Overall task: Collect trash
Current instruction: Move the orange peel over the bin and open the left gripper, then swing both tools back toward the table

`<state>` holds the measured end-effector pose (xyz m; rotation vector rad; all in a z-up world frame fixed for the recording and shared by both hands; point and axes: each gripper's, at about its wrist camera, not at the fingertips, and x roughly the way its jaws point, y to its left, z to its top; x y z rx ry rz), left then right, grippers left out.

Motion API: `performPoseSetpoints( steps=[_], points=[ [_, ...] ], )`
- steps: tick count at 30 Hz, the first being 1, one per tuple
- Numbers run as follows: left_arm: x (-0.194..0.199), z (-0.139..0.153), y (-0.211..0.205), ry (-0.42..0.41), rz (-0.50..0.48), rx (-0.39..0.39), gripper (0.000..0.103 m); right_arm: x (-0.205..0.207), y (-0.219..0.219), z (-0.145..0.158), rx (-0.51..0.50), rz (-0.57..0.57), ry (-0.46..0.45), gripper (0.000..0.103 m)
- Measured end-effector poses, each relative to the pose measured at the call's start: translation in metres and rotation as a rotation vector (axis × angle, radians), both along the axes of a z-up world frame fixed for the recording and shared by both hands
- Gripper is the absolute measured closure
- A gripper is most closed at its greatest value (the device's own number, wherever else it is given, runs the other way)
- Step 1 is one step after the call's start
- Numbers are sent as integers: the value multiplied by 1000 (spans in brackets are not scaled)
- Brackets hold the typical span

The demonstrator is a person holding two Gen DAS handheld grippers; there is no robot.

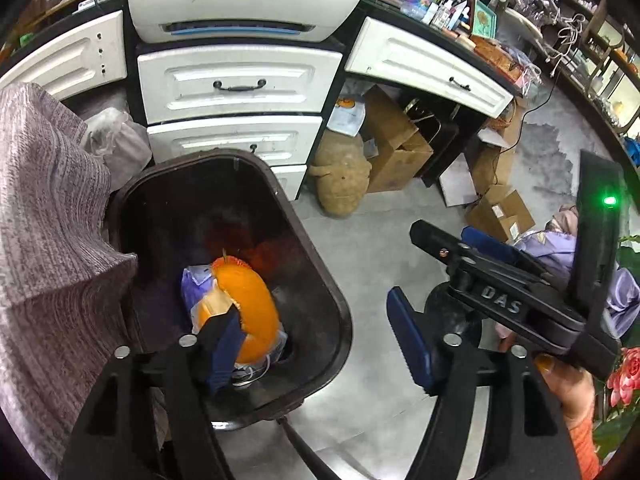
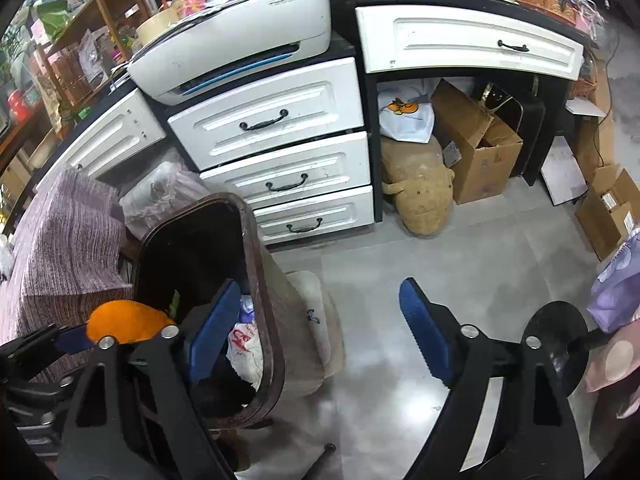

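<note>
Trash bin [image 1: 320, 248] position: directly below my left gripper [image 1: 320, 340], on the grey floor in front of the white drawer unit [image 1: 236, 84]. I hold this gripper tilted steeply down over the bin mouth so that a released item falls inside, not onto the floor. Its jaws stand wide apart and grip nothing. The orange item [image 1: 252, 312] lies in the bin on top of other wrappers; one blue pad [image 1: 224, 348] overlaps it in the left wrist view, but I cannot tell whether they touch.

My right gripper [image 2: 320, 336] sits just beside the bin on its right side, jaws also spread wide and empty, with bare floor between them. I judge that this keeps it clear of the drop while remaining ready for the next pickup.

A striped cloth [image 1: 48, 220] hangs against the bin's left side. A beige soft toy [image 2: 420, 188] and a cardboard box [image 2: 476, 148] sit under the desk.
</note>
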<state>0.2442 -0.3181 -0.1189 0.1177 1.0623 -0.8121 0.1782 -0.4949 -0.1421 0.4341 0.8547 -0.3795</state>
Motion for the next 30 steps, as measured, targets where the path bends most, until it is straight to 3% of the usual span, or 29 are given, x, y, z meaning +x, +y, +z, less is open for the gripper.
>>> performPoseSetpoints(
  steps=[3, 6, 12, 15, 22, 26, 30],
  points=[
    [-4, 7, 1, -16, -13, -28, 16, -1, -3, -1, 7, -5, 5, 16],
    [-3, 8, -3, -33, 1, 18, 15, 0, -1, -3, 8, -3, 10, 16],
    [26, -13, 0, 122, 99, 96, 15, 5, 7, -5, 21, 12, 12, 15],
    [38, -16, 3, 177, 115, 88, 15, 6, 11, -3, 19, 22, 8, 16],
    [31, -13, 0, 179, 65, 114, 15, 5, 10, -2, 16, 12, 6, 16],
    [22, -1, 4, 147, 51, 77, 15, 3, 6, 0, 18, 1, -3, 16],
    [9, 28, 14, 63, 32, 20, 14, 4, 7, 5, 22, 3, -13, 16]
  ],
)
